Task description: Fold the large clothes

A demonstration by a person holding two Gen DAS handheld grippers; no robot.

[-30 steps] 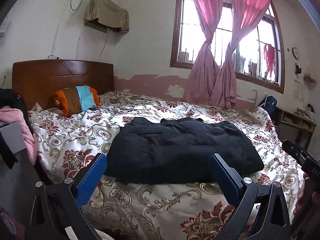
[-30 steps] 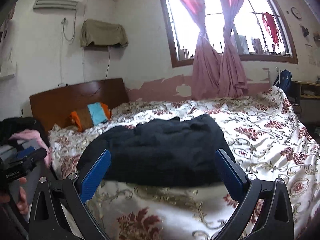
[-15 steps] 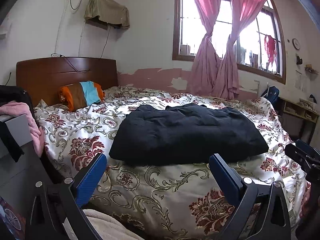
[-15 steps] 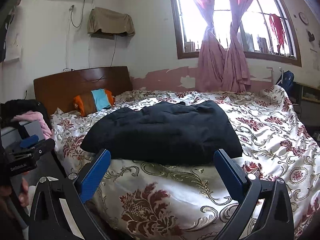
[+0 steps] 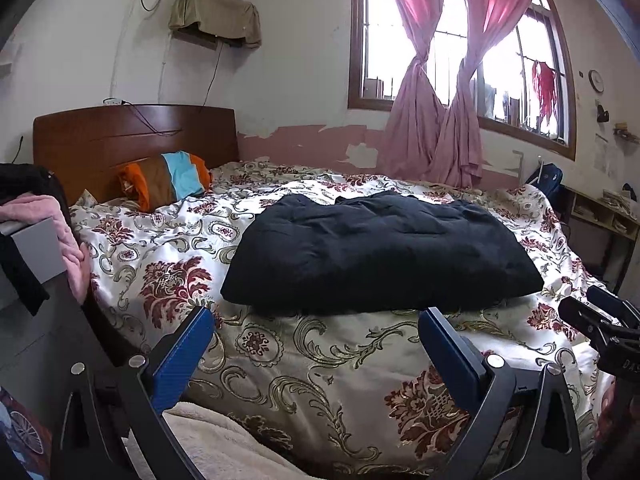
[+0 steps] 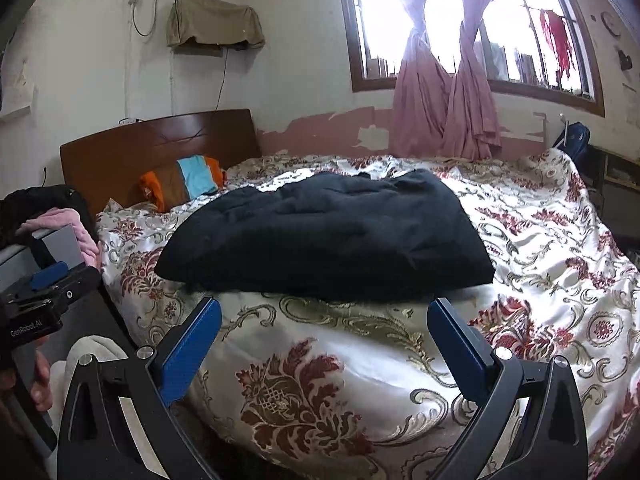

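One folded black garment (image 5: pixel 380 252) lay on the floral bedspread (image 5: pixel 320 360) near the bed's front edge, beyond and above both pairs of jaws and touching neither. The left gripper (image 5: pixel 316 344) and the right gripper (image 6: pixel 324 336) each hung short of the bed with blue jaws spread wide, holding nothing. A single striped pillow (image 5: pixel 168 180) rested against the wooden headboard (image 5: pixel 132 136), under two knotted pink curtains (image 5: pixel 436 128).
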